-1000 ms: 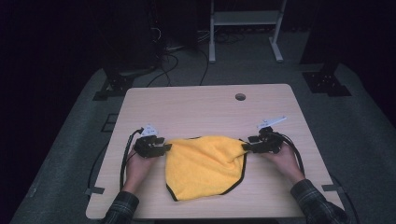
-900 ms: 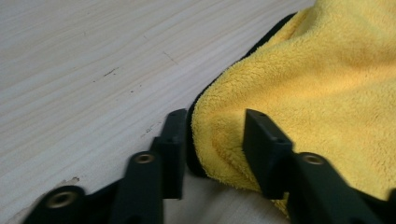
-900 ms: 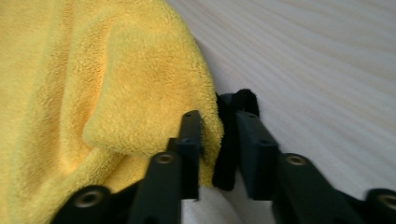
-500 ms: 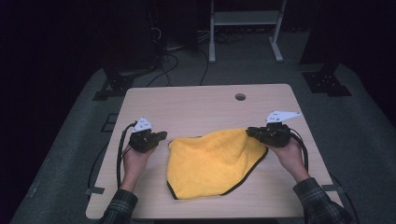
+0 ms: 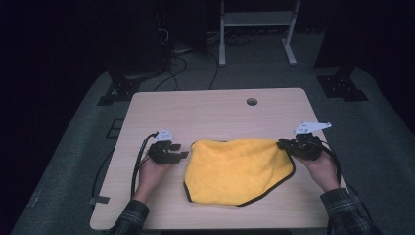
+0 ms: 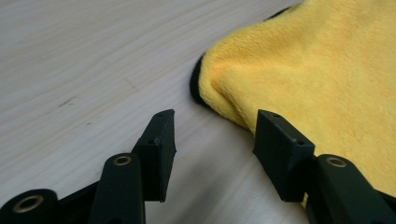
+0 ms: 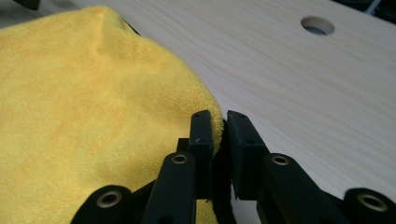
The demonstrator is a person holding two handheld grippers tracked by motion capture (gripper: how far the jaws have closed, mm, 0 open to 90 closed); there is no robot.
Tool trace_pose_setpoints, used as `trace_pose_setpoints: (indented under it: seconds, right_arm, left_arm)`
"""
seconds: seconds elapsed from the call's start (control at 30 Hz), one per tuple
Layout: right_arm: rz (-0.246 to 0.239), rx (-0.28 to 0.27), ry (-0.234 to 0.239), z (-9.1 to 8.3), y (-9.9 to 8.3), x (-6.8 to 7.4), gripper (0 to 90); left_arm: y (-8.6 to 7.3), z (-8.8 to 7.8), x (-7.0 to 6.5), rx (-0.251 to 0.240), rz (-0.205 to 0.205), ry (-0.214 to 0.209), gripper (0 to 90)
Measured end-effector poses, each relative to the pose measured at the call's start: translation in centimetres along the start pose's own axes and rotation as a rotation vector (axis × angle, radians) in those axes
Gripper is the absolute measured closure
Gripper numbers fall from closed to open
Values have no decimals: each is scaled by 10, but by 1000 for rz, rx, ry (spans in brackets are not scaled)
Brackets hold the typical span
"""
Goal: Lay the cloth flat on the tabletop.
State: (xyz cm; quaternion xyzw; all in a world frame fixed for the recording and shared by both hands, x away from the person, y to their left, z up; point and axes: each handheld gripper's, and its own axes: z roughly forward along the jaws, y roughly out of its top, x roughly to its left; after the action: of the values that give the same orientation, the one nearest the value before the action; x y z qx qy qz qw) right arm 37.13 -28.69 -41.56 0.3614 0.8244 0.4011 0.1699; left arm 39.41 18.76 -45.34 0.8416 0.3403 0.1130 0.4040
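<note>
A yellow cloth (image 5: 240, 169) with a black hem lies spread on the wooden table (image 5: 205, 112). My left gripper (image 5: 182, 151) rests just left of the cloth's near-left corner (image 6: 205, 86). Its jaws have just been opening and stand open, with bare table between them and the cloth (image 6: 317, 70) a little ahead of its tips (image 6: 212, 130). My right gripper (image 5: 282, 145) is at the cloth's right corner. Its jaws have just eased open a touch, but the cloth's hemmed edge (image 7: 93, 116) is still pinched between the pads at its tips (image 7: 219, 122).
A round cable hole (image 5: 252, 101) sits in the table's far side, also seen as the hole (image 7: 317, 25) ahead of the right gripper. Cables trail from both grippers over the table's edges. A white stand (image 5: 254, 19) and dark floor lie beyond the table.
The left gripper has let go of the cloth's left corner and opened. The right gripper has drawn its corner out to the right, spreading the cloth wider and flatter.
</note>
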Motion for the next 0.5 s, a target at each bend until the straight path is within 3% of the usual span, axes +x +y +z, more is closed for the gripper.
trace_pose_setpoints:
  seconds: [0.1, 0.2, 0.37, 0.47, 0.5]
  right_arm:
    - [22, 20, -19, 2, -6, -5, 703]
    - [36, 14, -30, 0, -9, -8, 647]
    - [42, 8, -27, -7, -18, -9, 601]
    - [37, 18, -24, -9, -26, -6, 578]
    - [33, 21, -26, -10, -28, -5, 573]
  left_arm:
    - [0, -3, -13, -13, 1, -54, 444]
    - [-3, -8, -28, 6, 29, -85, 439]
    - [-16, -20, -55, 38, 58, -126, 401]
    - [-24, -26, -67, 67, 83, -125, 380]
    - [-29, -30, -73, 66, 73, -134, 378]
